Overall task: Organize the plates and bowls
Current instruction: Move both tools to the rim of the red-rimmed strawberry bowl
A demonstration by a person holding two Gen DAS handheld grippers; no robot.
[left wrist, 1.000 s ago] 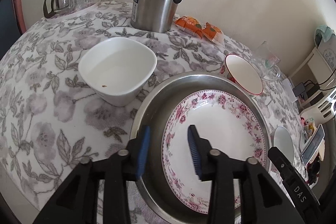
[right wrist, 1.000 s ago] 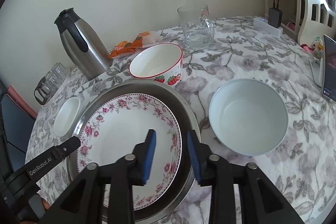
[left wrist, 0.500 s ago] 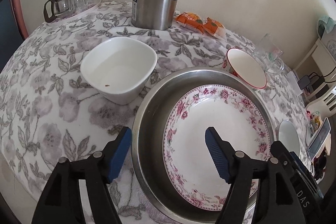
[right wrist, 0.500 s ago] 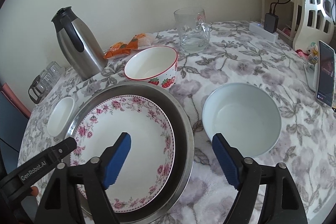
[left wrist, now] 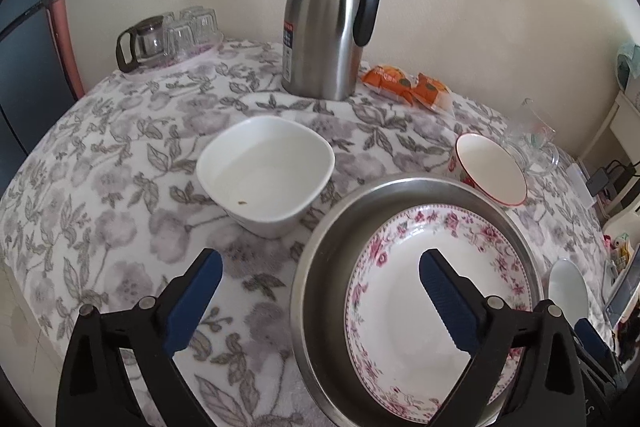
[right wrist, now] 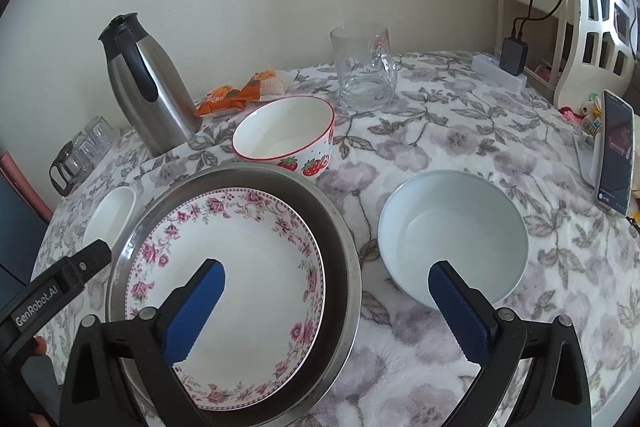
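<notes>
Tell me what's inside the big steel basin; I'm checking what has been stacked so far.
One floral-rimmed plate lies in the steel basin, nothing on it. Whether anything sits beneath the plate cannot be seen; it covers the basin's bottom.

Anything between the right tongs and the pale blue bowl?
Nothing visible. The right tongs, just opened wide and empty, hang above the cloth beside the pale blue bowl, with its near rim in front of the right-hand pad.

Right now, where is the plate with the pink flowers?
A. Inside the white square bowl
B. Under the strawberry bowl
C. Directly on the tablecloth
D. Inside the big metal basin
D: the flowered plate lies inside the metal basin, whose steel rim shows all around it.
</notes>
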